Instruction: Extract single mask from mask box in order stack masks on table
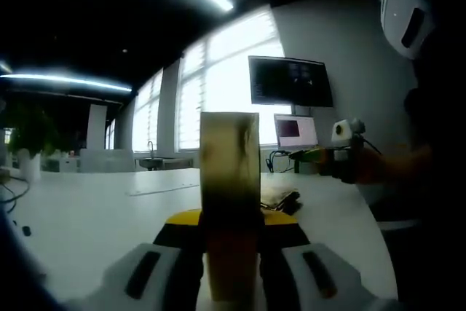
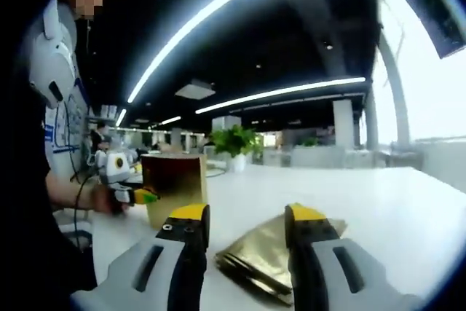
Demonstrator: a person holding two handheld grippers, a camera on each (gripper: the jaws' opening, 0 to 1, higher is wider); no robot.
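A: What is seen in the left gripper view?

B: The left gripper (image 1: 231, 253) is seen rising from six o'clock, and its jaws are closed upon the mask box (image 1: 230, 194), a tall gold-brown carton held upright above the white table (image 1: 95, 209). The yellow jaw tips are pressed against the box's two sides. At three o'clock the right gripper (image 1: 309, 155) is seen, held by a person's hand (image 1: 368, 165), with green marks near its tip.

A: And the state of that right gripper?

B: In the right gripper view its jaws (image 2: 244, 242) are spread wide, with nothing clamped between them. Between and just beyond them a flat stack of gold foil mask packets (image 2: 269, 256) is laid on the table (image 2: 393, 209), at about six o'clock.

A: Where is the box placed in that view?

B: The mask box (image 2: 173, 187) is found at nine o'clock, upright, with the left gripper (image 2: 142, 197) at its left side and a hand (image 2: 105, 198) behind it. Whether the box is touching the table there cannot be told.

A: What else is shown?

B: A wall monitor (image 1: 290, 81) and a laptop (image 1: 295, 132) are seen at one to two o'clock in the left gripper view. A potted plant (image 2: 234, 147) is seen near the centre of the right gripper view, beneath long ceiling lights (image 2: 280, 92).
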